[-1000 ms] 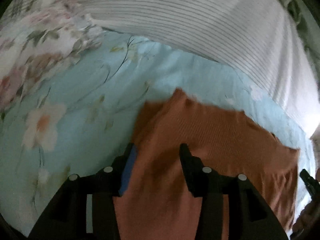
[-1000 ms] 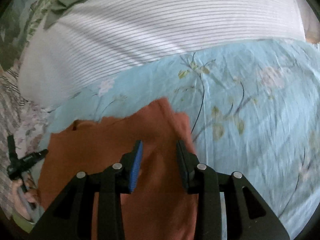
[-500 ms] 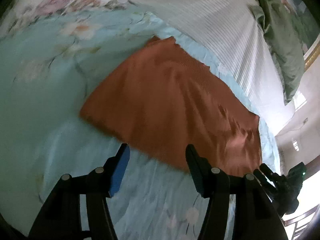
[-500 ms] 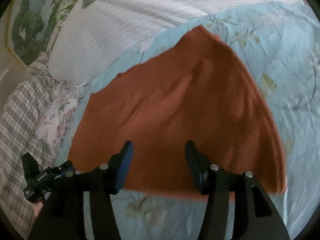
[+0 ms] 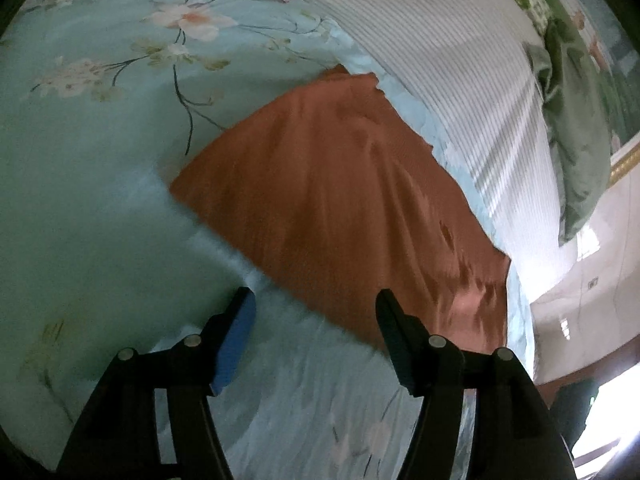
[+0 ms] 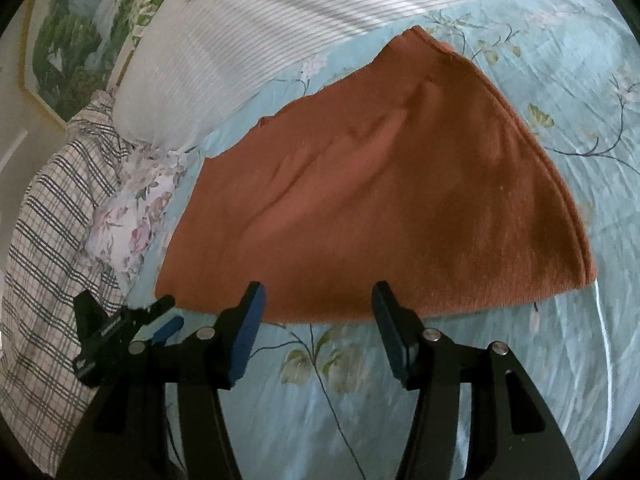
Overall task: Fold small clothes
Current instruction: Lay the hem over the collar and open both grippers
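Note:
A rust-orange garment (image 5: 352,200) lies flat, folded, on a light blue floral bedsheet (image 5: 100,184). It also shows in the right wrist view (image 6: 392,208). My left gripper (image 5: 316,312) is open and empty, held above the sheet just short of the garment's near edge. My right gripper (image 6: 318,304) is open and empty, its fingertips over the garment's near edge. The left gripper (image 6: 128,320) also appears at the lower left of the right wrist view, beside the garment's corner.
A white striped pillow (image 6: 248,36) lies behind the garment. A plaid cloth (image 6: 44,216) and a floral cloth (image 6: 132,216) lie at the left. A green cloth (image 5: 572,128) lies beyond the pillow. A framed picture (image 6: 68,40) hangs on the wall.
Both grippers have let go of the orange garment, opened wide and pulled back and up from it. The garment now lies flat on the sheet.

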`<state>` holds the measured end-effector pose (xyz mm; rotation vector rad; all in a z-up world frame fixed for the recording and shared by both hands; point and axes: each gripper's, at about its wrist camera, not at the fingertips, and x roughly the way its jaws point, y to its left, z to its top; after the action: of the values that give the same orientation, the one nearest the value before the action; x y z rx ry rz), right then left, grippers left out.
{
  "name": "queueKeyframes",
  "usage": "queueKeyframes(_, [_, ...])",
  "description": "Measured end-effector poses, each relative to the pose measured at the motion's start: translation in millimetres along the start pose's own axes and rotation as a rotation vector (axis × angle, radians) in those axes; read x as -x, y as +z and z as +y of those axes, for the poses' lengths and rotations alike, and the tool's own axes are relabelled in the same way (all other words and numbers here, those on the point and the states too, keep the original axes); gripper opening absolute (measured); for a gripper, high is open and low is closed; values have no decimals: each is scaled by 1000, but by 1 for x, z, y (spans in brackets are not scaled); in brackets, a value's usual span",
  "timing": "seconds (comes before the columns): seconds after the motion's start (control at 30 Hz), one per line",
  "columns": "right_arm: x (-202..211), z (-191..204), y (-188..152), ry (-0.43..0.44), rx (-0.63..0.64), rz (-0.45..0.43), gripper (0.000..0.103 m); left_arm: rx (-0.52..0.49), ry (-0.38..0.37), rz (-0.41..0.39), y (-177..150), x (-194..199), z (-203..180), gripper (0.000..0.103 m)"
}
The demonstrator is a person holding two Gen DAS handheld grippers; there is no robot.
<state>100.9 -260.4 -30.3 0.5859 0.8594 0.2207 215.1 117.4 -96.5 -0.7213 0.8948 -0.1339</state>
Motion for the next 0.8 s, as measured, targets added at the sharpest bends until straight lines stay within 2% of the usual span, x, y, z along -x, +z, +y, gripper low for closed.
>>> queueKeyframes(0.17, [4,-1,4,3,8,-5,58,68,4,-46,22,-12,4,62])
queueKeyframes(0.3, [5,-9,10,2,-9,-10,58,99,50,-91,38,-21,5,46])
queueKeyframes(0.43, [3,-14,19,-1,-12,-8,58,82,40,-86,49,-27,-1,12])
queueKeyframes(0.5, [4,-17,26,1,-11,-15,58,24,47,-117,50,-19,-16,10])
queueKeyframes(0.6, [6,-27,36,4,-28,-29,58,-133,48,-157,45,-6,-59,9])
queueKeyframes(0.7, [4,-39,48,16,-53,-24,58,-273,17,-151,33,-5,-106,9])
queueKeyframes(0.8, [3,-48,61,38,-70,-16,58,-449,8,-115,7,-16,-156,9])
